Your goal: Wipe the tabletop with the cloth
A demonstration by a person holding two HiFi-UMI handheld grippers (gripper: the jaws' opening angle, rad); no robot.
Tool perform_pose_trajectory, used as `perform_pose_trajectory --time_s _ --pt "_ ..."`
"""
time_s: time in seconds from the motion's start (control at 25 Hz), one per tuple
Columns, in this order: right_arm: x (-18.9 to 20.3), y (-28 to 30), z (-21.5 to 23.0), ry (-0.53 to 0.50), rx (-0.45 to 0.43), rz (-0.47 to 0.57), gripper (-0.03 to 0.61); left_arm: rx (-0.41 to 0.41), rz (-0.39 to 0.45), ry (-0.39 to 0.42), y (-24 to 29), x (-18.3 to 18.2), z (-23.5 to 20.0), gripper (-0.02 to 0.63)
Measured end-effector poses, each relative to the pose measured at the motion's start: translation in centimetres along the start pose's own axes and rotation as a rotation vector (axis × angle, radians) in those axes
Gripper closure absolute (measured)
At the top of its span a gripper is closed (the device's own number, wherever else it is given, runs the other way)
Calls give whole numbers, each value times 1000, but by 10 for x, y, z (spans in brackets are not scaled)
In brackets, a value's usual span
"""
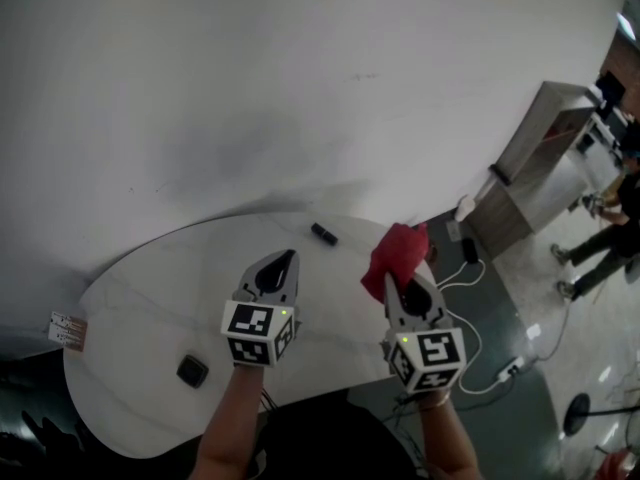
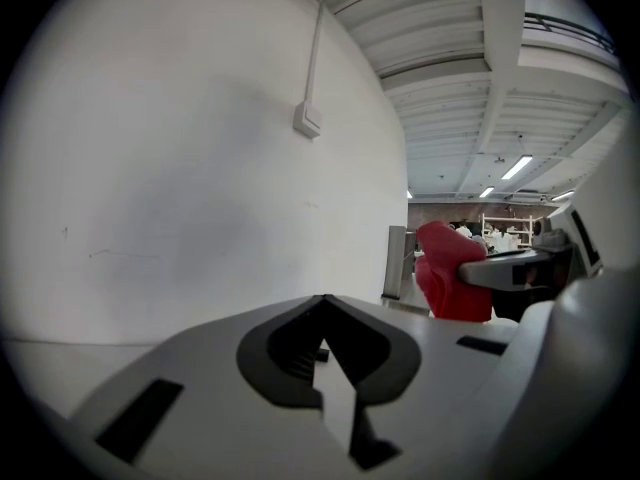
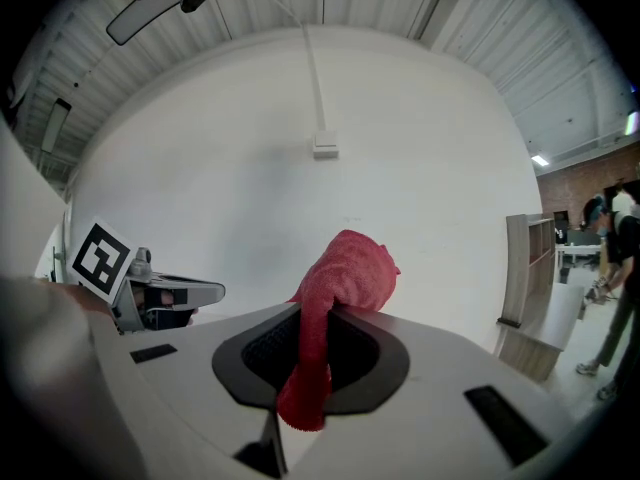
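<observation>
A red cloth [image 1: 397,254] hangs bunched from my right gripper [image 1: 408,281], which is shut on it above the right end of the white tabletop [image 1: 150,308]. In the right gripper view the cloth [image 3: 335,303] drapes out from between the jaws and down over them. My left gripper [image 1: 285,259] is held above the middle of the table, shut with nothing between its jaws. In the left gripper view its jaws [image 2: 322,308] meet in front of the white wall, with the cloth [image 2: 447,283] off to the right.
A small black object [image 1: 323,233] lies near the table's far edge, and a dark square object [image 1: 192,370] sits near the front left. A white wall stands behind the table. Cables and a power strip [image 1: 508,368] lie on the floor at right, beside a cabinet [image 1: 540,148].
</observation>
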State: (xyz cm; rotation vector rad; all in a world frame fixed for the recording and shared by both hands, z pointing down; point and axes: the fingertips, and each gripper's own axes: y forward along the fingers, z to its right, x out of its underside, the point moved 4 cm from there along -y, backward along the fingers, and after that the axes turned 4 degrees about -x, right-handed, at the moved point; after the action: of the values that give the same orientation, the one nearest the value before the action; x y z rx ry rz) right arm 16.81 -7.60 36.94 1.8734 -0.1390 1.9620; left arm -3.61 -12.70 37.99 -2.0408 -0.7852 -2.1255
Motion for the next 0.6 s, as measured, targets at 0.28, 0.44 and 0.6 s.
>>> perform_pose_trajectory --time_s 0.28,0.44,0.6 --pt "0 -4 -10 -64 -17 -5 533 -21 5 -27 -24 7 -1 611" --pt "3 -3 -11 -53 -20 -6 532 -27 4 -31 -28 10 -2 611" --pt "3 -5 -13 -58 -23 -1 532 -25 0 -34 -30 12 -1 611"
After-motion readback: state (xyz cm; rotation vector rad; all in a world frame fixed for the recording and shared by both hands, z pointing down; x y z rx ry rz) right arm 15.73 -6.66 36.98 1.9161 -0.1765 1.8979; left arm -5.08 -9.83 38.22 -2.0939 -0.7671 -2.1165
